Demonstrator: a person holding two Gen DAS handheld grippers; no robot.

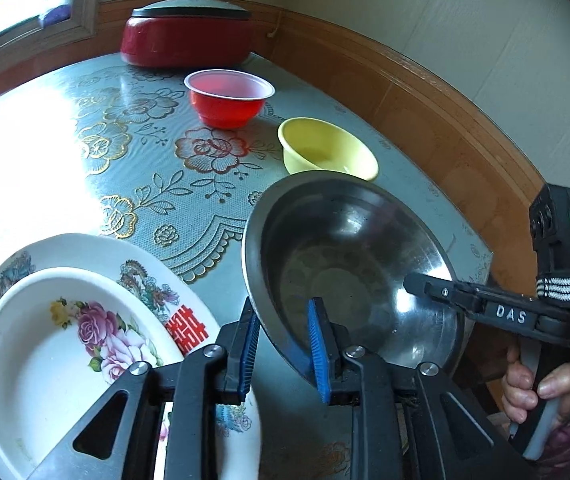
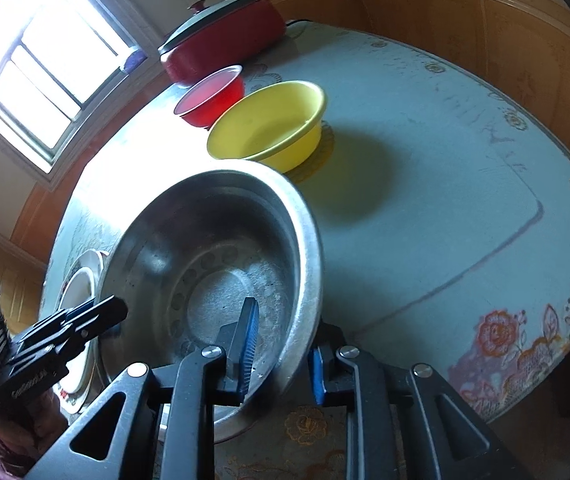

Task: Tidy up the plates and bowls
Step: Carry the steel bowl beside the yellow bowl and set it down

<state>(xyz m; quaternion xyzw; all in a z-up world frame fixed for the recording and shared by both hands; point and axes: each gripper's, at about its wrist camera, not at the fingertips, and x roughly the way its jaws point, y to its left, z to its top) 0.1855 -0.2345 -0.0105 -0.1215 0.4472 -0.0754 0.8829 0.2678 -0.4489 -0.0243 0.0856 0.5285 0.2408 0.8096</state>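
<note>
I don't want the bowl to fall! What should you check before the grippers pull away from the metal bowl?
1. Rim loose in left gripper: ok, pads stand apart around it.
2. Rim loose in right gripper: ok, same.
3. metal bowl flat on table: cannot tell.
4. metal bowl empty: ok.
5. metal bowl clear of yellow bowl: cannot tell, they overlap in both views.
6. small plate sits in big plate: ok.
</note>
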